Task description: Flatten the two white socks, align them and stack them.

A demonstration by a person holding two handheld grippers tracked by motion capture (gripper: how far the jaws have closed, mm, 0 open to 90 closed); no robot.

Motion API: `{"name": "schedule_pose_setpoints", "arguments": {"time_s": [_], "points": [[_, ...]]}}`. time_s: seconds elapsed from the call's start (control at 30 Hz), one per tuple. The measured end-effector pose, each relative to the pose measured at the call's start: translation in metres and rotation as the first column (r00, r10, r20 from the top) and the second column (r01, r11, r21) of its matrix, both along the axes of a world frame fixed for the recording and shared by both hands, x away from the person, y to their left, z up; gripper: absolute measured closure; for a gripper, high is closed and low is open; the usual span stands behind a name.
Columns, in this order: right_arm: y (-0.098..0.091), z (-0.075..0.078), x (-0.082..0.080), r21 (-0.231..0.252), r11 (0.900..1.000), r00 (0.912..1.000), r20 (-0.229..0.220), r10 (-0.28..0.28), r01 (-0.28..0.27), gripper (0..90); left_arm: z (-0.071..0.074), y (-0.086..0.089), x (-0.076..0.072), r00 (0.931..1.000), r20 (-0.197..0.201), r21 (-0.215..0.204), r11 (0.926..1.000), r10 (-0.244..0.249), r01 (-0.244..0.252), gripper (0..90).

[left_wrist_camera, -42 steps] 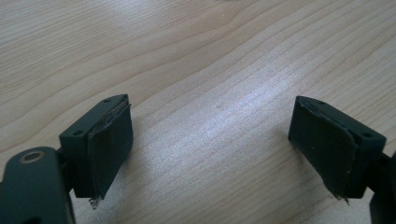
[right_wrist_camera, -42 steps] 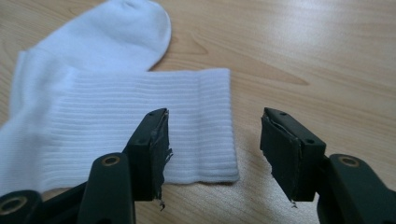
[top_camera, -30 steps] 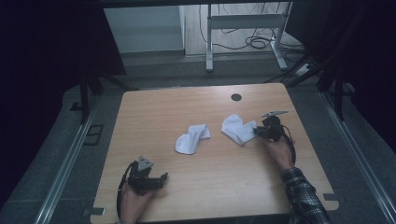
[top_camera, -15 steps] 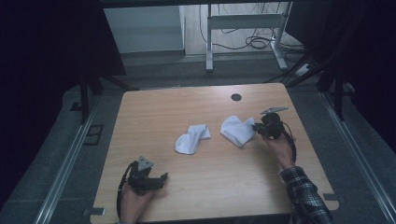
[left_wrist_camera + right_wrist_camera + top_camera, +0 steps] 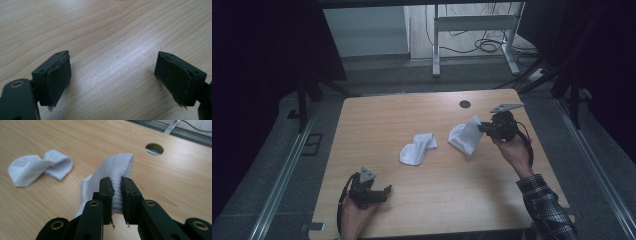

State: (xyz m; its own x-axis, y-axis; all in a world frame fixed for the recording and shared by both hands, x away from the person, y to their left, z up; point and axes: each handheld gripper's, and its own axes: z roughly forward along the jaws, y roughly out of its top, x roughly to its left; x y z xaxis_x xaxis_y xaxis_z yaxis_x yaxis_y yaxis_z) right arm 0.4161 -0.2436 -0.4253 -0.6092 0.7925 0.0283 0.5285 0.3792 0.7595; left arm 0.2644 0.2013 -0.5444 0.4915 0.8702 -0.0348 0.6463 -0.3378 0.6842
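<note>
Two white socks are on the wooden table (image 5: 382,120). One sock (image 5: 465,136) hangs by its ribbed cuff (image 5: 119,173) from my right gripper (image 5: 486,128), whose jaws are shut on the cuff (image 5: 117,195); its toe end still touches the tabletop. The other sock (image 5: 417,148) lies crumpled near the table's middle, also seen as the loose sock (image 5: 37,168) left of the held one. My left gripper (image 5: 379,192) rests low near the front left edge, open, with bare wood between its pads (image 5: 60,77).
A round cable hole (image 5: 465,104) sits near the table's far edge, also visible as the hole (image 5: 154,148) beyond the held sock. Metal rails (image 5: 287,170) run along both sides of the table. A desk frame and cables (image 5: 472,35) stand behind.
My right gripper has risen with the sock's cuff, lifting that sock off the table into a hanging drape. The left gripper and the other sock have stayed put.
</note>
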Motion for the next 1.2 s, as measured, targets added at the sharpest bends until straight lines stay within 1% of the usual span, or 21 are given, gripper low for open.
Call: {"name": "schedule_pose_setpoints", "arguments": {"time_s": [0.07,0.1,0.17,0.2,0.23,0.27,0.37,0.43,0.47,0.57,0.63,0.67,0.7,0.8,0.87,0.9,1.0,1.03,1.07,1.1,1.2], "points": [[0.003,0.009,-0.003,-0.003,0.9999,0.9998,0.015,0.010,-0.010,78.8,0.000,0.000,0.000,1.0000,0.000,0.001,1.0000,-0.001,0.001,13.9],[0.006,0.019,-0.007,-0.003,0.9997,0.9992,0.031,0.024,-0.024,78.7,0.000,0.000,0.000,1.0000,0.002,0.004,1.0000,-0.003,0.003,13.8],[0.008,0.023,-0.009,-0.003,0.9996,0.9990,0.037,0.027,-0.027,78.8,0.000,0.000,0.000,1.0000,0.001,0.003,1.0000,-0.004,0.004,13.8],[0.012,0.032,-0.012,-0.008,0.9992,0.9978,0.054,0.039,-0.038,78.8,0.000,0.000,0.000,1.0000,0.001,0.003,1.0000,-0.004,0.004,13.9],[0.012,0.032,-0.012,-0.008,0.9992,0.9978,0.054,0.039,-0.038,78.8,0.000,0.000,0.000,1.0000,0.001,0.003,1.0000,-0.004,0.004,13.8],[0.015,0.041,-0.017,-0.015,0.9987,0.9963,0.070,0.049,-0.049,78.8,0.000,0.000,0.000,1.0000,0.001,0.003,1.0000,-0.004,0.004,13.9],[0.020,0.053,-0.023,-0.025,0.9977,0.9936,0.092,0.065,-0.063,78.8,0.000,0.000,0.000,1.0000,0.002,0.003,1.0000,-0.004,0.004,13.8],[0.022,0.058,-0.025,-0.024,0.9974,0.9923,0.102,0.070,-0.068,78.8,0.000,0.000,0.000,1.0000,0.003,0.005,1.0000,-0.006,0.006,13.9],[0.025,0.067,-0.030,-0.030,0.9963,0.9896,0.117,0.084,-0.081,78.8,0.000,0.000,0.000,1.0000,0.003,0.006,1.0000,-0.006,0.006,13.9],[0.031,0.081,-0.040,-0.036,0.9937,0.9833,0.145,0.110,-0.106,78.8,0.000,0.000,0.000,1.0000,0.005,0.000,1.0000,-0.002,0.002,13.9],[0.033,0.086,-0.044,-0.039,0.9927,0.9809,0.154,0.119,-0.114,78.8,0.000,0.000,0.000,1.0000,0.005,0.000,1.0000,-0.002,0.002,13.8],[0.036,0.097,-0.053,-0.042,0.9904,0.9747,0.176,0.137,-0.131,78.8,0.000,0.000,0.000,1.0000,0.004,0.000,1.0000,-0.002,0.002,13.9],[0.036,0.097,-0.053,-0.042,0.9904,0.9747,0.176,0.137,-0.131,78.8,0.000,0.000,0.000,1.0000,0.004,0.000,1.0000,-0.002,0.002,13.8],[0.037,0.117,-0.067,-0.022,0.9865,0.9638,0.211,0.163,-0.162,78.7,0.000,0.000,0.000,1.0000,0.002,0.000,1.0000,-0.003,0.003,13.8],[0.035,0.122,-0.070,-0.016,0.9861,0.9614,0.220,0.165,-0.166,78.8,0.000,0.000,0.000,1.0000,0.002,0.001,1.0000,-0.003,0.003,13.8],[0.035,0.122,-0.070,-0.016,0.9861,0.9614,0.220,0.165,-0.166,78.8,0.000,0.000,0.000,1.0000,0.002,0.001,1.0000,-0.003,0.003,13.8],[0.024,0.107,-0.064,-0.011,0.9907,0.9755,0.173,0.136,-0.136,78.7,0.000,0.000,0.000,1.0000,0.004,0.000,1.0000,-0.002,0.002,13.8],[0.024,0.107,-0.064,-0.011,0.9907,0.9755,0.173,0.136,-0.136,78.7,0.000,0.000,0.000,1.0000,0.004,0.000,1.0000,-0.002,0.002,13.8],[0.017,0.089,-0.056,-0.010,0.9929,0.9847,0.128,0.119,-0.119,78.7,0.000,0.000,0.000,1.0000,0.005,0.000,1.0000,-0.002,0.002,13.8],[0.014,0.078,-0.052,-0.005,0.9943,0.9890,0.103,0.106,-0.106,78.7,0.000,0.000,0.000,1.0000,0.005,0.000,1.0000,-0.002,0.002,13.8],[0.002,0.048,-0.039,-0.002,0.9975,0.9968,0.038,0.070,-0.070,78.7,0.000,0.000,0.000,1.0000,0.002,0.004,1.0000,-0.003,0.003,13.8]]}}
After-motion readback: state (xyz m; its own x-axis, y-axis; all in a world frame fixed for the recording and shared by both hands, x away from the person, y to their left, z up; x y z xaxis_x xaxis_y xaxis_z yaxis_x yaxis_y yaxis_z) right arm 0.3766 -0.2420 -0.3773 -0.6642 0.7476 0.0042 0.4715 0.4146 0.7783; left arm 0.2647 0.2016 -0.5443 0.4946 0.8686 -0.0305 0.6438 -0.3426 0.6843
